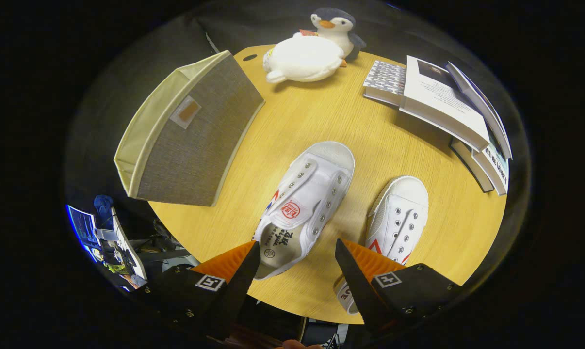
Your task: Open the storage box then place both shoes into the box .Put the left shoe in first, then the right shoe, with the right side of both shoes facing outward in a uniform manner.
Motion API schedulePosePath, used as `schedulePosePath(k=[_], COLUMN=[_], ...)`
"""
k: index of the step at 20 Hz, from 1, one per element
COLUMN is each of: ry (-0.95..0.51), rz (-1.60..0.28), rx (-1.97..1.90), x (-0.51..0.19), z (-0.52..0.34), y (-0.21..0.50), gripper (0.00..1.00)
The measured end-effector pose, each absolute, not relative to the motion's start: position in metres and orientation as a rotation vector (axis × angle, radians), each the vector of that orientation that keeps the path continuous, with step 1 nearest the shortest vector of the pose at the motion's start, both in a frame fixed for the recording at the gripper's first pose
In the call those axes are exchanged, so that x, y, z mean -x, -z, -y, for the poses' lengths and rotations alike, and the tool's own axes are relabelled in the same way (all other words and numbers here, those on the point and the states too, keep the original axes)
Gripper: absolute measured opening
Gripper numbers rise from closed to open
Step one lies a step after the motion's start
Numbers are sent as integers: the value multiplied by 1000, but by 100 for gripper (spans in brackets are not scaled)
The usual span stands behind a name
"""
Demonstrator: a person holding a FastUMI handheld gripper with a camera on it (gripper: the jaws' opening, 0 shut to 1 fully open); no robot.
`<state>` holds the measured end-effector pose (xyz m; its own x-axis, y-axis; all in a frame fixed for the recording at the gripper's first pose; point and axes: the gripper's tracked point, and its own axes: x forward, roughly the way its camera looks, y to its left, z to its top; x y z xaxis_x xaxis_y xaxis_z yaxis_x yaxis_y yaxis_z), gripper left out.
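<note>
Gripper view has the gripper (297,252) spread wide and holding nothing, hovering over a round light-wood table (350,126) with the heel of one white canvas lace-less shoe (304,203) sitting right between the fingertips. The second white canvas shoe (399,215) lies just beside it, its heel tucked behind one finger, toes of both pointing away. Off past the first shoe there's the grey fabric storage box with cream lining (190,140), tipped on its side, plus a white plush penguin (312,53) and some stacked books (447,111) further back.
</note>
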<state>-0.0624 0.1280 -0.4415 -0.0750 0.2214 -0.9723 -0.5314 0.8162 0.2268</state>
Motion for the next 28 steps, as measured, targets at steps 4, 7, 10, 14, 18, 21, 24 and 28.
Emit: schedulePosePath(k=[4,7,10,14,18,21,24,28], ry=[-594,-541,-482,-448,-457,-478,-490,-519], rz=[-1553,-1568,-1566,-1570,-1577,-1596,-1562,-1491], rx=[296,296,321,308,171,102,112,97], x=[54,48,43,53,58,61,53,32], z=[-125,-123,-119,-125,-136,-142,-143,-153], y=[466,481,498,502,491,472,444,392], gripper=[96,96,91,15,5,4,4,4])
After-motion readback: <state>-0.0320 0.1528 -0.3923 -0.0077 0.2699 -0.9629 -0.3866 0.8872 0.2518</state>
